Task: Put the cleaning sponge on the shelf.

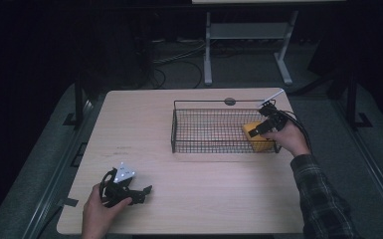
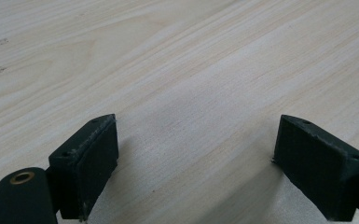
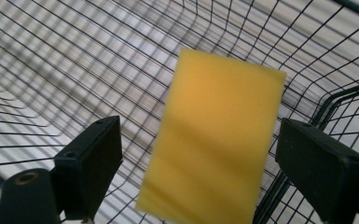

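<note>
Right hand [image 1: 291,139] is reaching over the near right corner of the wire basket [image 1: 199,104], fingers [image 3: 91,163] spread wide with the yellow sponge [image 3: 214,144] sitting loose between them, inside the basket. Left hand [image 1: 99,211] rests low on the pale wood table [image 1: 144,119], its fingers [image 2: 86,163] apart around nothing. Room behind is dark, with a grey floor.
</note>
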Demonstrator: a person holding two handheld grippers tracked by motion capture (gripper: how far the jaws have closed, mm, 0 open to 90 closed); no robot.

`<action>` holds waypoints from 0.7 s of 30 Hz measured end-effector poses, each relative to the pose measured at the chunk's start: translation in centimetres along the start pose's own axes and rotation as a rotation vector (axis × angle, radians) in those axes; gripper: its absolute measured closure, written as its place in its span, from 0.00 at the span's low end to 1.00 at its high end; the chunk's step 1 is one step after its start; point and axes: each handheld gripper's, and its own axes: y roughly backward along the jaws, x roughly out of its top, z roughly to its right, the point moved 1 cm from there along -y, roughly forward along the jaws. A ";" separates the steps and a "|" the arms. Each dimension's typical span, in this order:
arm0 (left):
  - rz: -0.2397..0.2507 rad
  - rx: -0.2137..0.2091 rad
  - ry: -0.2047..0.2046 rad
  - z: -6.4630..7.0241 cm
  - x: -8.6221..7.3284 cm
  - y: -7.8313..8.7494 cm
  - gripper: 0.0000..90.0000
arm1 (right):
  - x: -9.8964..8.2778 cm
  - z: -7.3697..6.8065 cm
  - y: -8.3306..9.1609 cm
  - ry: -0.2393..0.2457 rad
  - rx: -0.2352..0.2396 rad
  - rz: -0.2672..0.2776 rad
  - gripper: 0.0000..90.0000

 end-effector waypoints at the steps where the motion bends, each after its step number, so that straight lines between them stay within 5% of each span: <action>1: 0.000 0.000 0.000 0.0 0.0 0.0 0.14 | 0.0 -0.1 0.2 -0.004 0.006 0.004 0.16; 11: 0.000 0.000 0.000 0.0 0.0 0.0 0.14 | -0.5 -0.4 2.7 0.013 0.009 0.065 0.16; 21: 0.000 0.000 0.000 0.0 0.0 0.0 0.14 | -2.4 -2.7 6.3 0.076 0.023 0.148 0.16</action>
